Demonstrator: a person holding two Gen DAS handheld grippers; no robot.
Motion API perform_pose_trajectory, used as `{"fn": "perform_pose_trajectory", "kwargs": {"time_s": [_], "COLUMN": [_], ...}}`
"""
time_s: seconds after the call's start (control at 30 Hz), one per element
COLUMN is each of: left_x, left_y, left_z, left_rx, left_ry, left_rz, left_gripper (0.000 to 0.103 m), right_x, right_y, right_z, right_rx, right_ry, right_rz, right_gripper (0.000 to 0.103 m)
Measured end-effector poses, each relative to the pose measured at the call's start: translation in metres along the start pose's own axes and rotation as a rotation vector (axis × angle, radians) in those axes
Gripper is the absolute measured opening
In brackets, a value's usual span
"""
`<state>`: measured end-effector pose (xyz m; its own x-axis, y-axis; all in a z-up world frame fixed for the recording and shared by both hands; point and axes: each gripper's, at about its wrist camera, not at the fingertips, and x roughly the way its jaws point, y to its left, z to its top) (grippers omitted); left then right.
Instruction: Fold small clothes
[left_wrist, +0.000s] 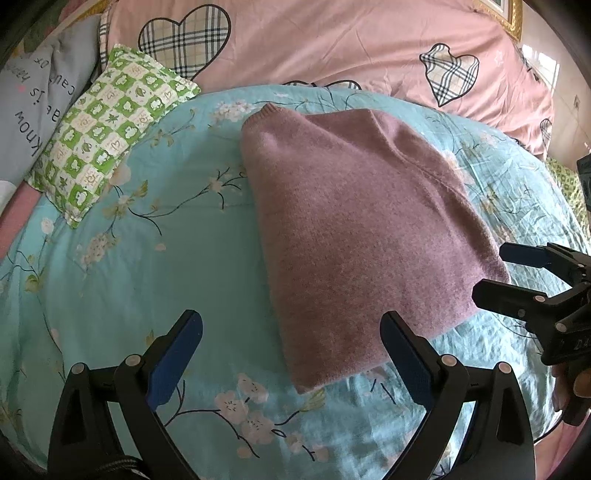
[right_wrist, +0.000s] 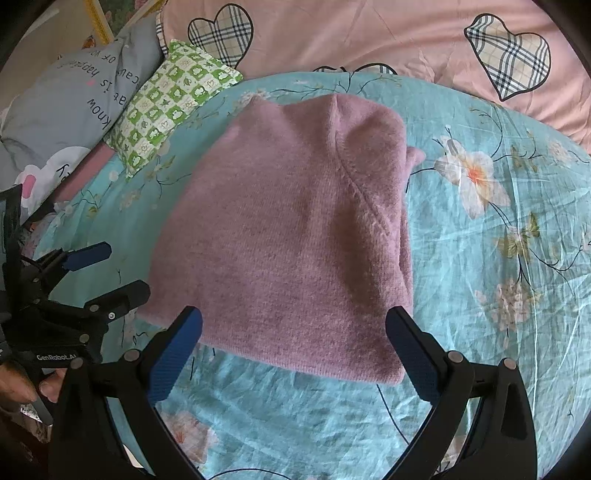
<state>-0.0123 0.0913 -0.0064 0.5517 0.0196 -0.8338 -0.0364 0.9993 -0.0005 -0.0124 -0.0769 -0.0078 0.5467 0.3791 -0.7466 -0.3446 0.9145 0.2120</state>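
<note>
We hold the left gripper (left_wrist: 291, 354) with its blue-padded black fingers spread wide and nothing between them, poised over the near corner of the folded mauve knitted sweater (left_wrist: 354, 221). Our right gripper (right_wrist: 293, 354) is just as wide open and empty, its fingers framing the sweater's near hem without closing on it.

The sweater lies flat in a neat folded block on the turquoise floral bedsheet (left_wrist: 155, 258), roughly in the middle of the bed, with a ribbed edge at its far end and a sleeve seam running down its right part in the right wrist view.

Beyond the sweater we see a pink duvet with plaid heart patches (left_wrist: 332, 40) heaped along the far side of the sheet. To the left a small green and white checked pillow (left_wrist: 107, 125) rests partly on the sheet, and beside it sits a grey cushion printed with black lettering (right_wrist: 77, 96). In the far corner of the left wrist view we make out a gilded picture frame (left_wrist: 513, 14).
</note>
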Motion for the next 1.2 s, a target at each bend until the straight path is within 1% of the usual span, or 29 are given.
{"fn": "perform_pose_trajectory", "kwargs": {"time_s": [0.13, 0.6, 0.87, 1.0, 1.2], "left_x": [0.000, 0.001, 0.003, 0.002, 0.003], "left_y": [-0.001, 0.000, -0.001, -0.003, 0.000], "left_z": [0.000, 0.004, 0.007, 0.009, 0.012], "left_rx": [0.005, 0.017, 0.024, 0.034, 0.015], "left_ry": [-0.005, 0.000, 0.012, 0.003, 0.011], "left_rz": [0.013, 0.011, 0.027, 0.046, 0.041], "left_gripper": [0.097, 0.097, 0.097, 0.097, 0.097], "right_x": [0.001, -0.004, -0.007, -0.008, -0.008], "right_y": [-0.001, -0.005, -0.006, -0.009, -0.011], "right_z": [0.001, 0.001, 0.000, 0.000, 0.002], "right_rx": [-0.001, 0.009, 0.018, 0.023, 0.026], "right_ry": [0.001, -0.010, -0.014, -0.018, -0.019], "right_rz": [0.005, 0.016, 0.008, 0.010, 0.015], "right_gripper": [0.099, 0.100, 0.099, 0.099, 0.100]}}
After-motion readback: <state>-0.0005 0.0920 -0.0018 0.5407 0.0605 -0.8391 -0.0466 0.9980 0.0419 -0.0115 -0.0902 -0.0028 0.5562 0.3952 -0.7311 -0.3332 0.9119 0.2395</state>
